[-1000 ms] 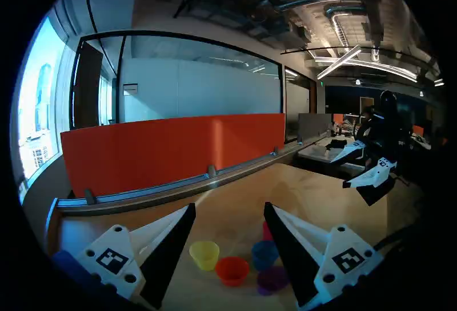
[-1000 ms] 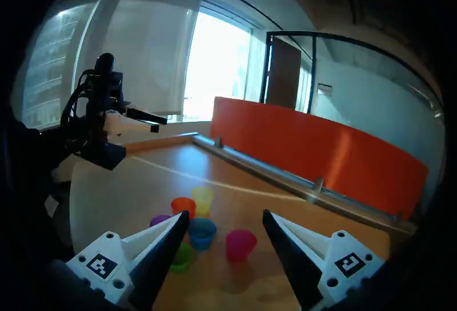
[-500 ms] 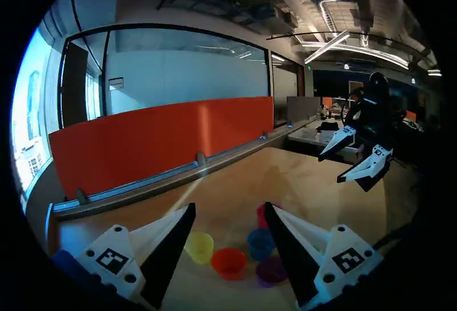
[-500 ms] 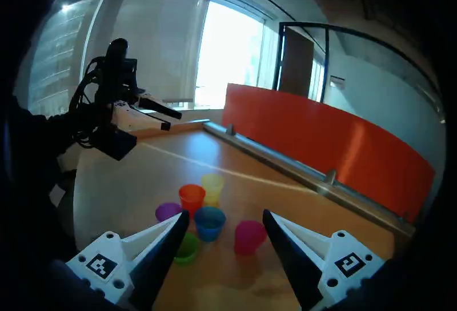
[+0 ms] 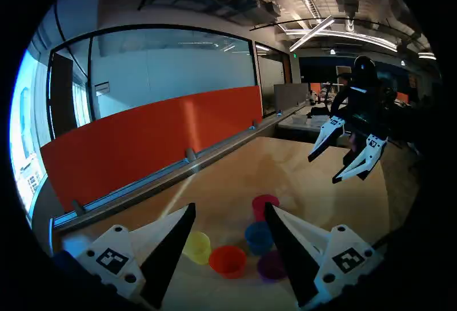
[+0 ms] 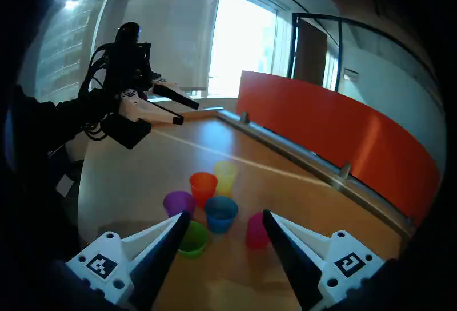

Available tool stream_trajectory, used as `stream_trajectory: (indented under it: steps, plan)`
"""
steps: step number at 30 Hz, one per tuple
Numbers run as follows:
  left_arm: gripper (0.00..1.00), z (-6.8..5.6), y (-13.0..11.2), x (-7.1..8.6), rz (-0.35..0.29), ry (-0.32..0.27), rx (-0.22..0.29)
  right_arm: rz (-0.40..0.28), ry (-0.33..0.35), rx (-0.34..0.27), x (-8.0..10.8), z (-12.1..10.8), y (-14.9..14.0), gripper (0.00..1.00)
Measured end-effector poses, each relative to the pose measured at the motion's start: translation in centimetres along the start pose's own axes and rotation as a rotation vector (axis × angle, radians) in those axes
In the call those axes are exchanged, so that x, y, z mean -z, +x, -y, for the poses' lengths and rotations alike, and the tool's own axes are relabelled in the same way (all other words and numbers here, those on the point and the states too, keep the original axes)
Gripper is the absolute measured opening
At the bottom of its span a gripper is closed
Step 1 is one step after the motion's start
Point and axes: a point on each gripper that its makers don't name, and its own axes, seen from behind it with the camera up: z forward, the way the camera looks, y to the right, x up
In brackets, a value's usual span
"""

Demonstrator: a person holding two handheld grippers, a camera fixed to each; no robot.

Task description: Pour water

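A small blue plastic cup (image 6: 220, 214) is standing upright at the middle of a tight cluster on the pale wooden tabletop (image 6: 131, 162). In the right gripper view, a small orange plastic cup (image 6: 203, 185) and a small yellow plastic cup (image 6: 225, 175) are standing side by side just beyond it, apparently touching. A small purple plastic cup (image 6: 179, 202) is sitting to its left, a small green plastic cup (image 6: 193, 238) nearest the camera, and a small pink plastic cup (image 6: 256, 232) to its right. Whether any of them is holding water is hard to judge at this angle. The right gripper (image 6: 225, 214) is hovering just short of the cluster with its two white-and-black fingers spread wide, grasping nothing. The green cup is sitting partly behind its left finger and the pink cup just beside its right one. The left gripper (image 5: 228, 207) is likewise hanging released and empty, with the cups lying between and below its fingers. In the right gripper view it is showing farther off at the left, fingers parted, held by an arm in a dark sleeve (image 6: 51, 122), above the table and well apart from the cups. Behind the table a long orange partition panel (image 5: 148, 139) is running along a metal rail (image 5: 171, 172), and a bright window (image 6: 240, 54) is glowing beyond it.
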Motion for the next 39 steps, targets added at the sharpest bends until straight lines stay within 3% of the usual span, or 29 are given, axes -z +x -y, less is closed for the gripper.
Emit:
stream_trajectory:
  steps: [6,18,39]
  plan:
    - [0.88,-0.4,-0.5,-0.8,0.000,-0.023,0.018,0.015,0.029,0.017,-0.9,0.6,-0.7,0.99]
    - [0.88,0.2,-1.7,-2.0,0.006,-0.039,0.039,0.074,0.098,0.044,-3.0,2.1,-3.9,0.99]
    - [0.88,-0.2,-3.1,-3.1,0.028,-0.067,0.029,0.140,0.188,0.057,-5.6,4.6,-7.4,0.99]
